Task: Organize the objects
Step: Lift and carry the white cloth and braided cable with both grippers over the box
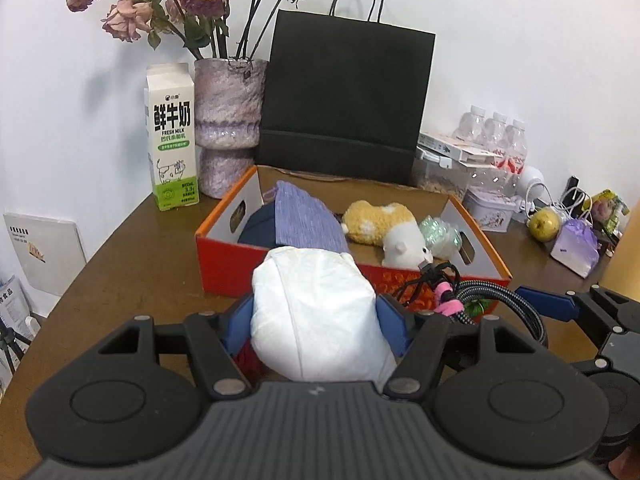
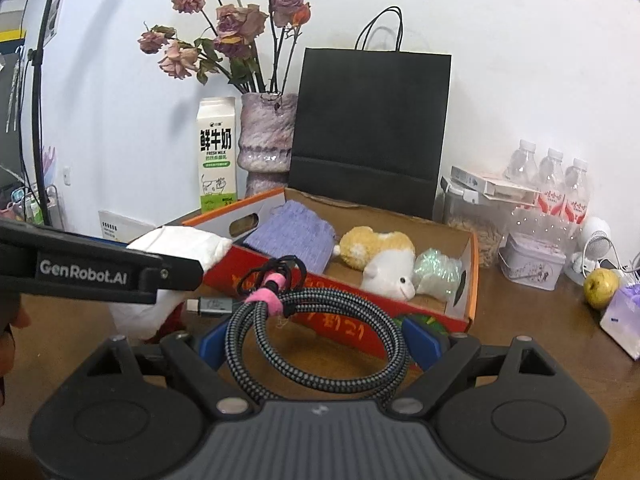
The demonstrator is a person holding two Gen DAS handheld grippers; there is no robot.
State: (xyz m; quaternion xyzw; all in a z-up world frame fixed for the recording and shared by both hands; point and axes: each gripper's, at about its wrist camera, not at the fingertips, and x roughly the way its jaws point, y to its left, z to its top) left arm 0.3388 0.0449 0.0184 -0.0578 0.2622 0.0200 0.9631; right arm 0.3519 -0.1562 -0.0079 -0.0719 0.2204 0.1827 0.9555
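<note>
My left gripper (image 1: pixel 316 320) is shut on a white padded bundle (image 1: pixel 316 312), held just in front of the red and orange cardboard box (image 1: pixel 232 268). My right gripper (image 2: pixel 316 336) is shut on a coiled braided cable (image 2: pixel 320 336) with a pink strap, also in front of the box (image 2: pixel 344 320). The box holds a purple knitted cloth (image 1: pixel 308 220), a dark blue item (image 1: pixel 260 228), a yellow and white plush toy (image 1: pixel 384 224) and a pale green crinkly bundle (image 1: pixel 440 236). The bundle (image 2: pixel 180 248) and left gripper show at the left of the right wrist view.
Behind the box stand a milk carton (image 1: pixel 172 136), a vase of dried roses (image 1: pixel 228 124) and a black paper bag (image 1: pixel 344 100). At the right are water bottles (image 1: pixel 496 136), a clear container (image 1: pixel 444 176), a tin (image 1: pixel 492 208), a pear (image 1: pixel 544 220) and a small purple bag (image 1: pixel 576 244).
</note>
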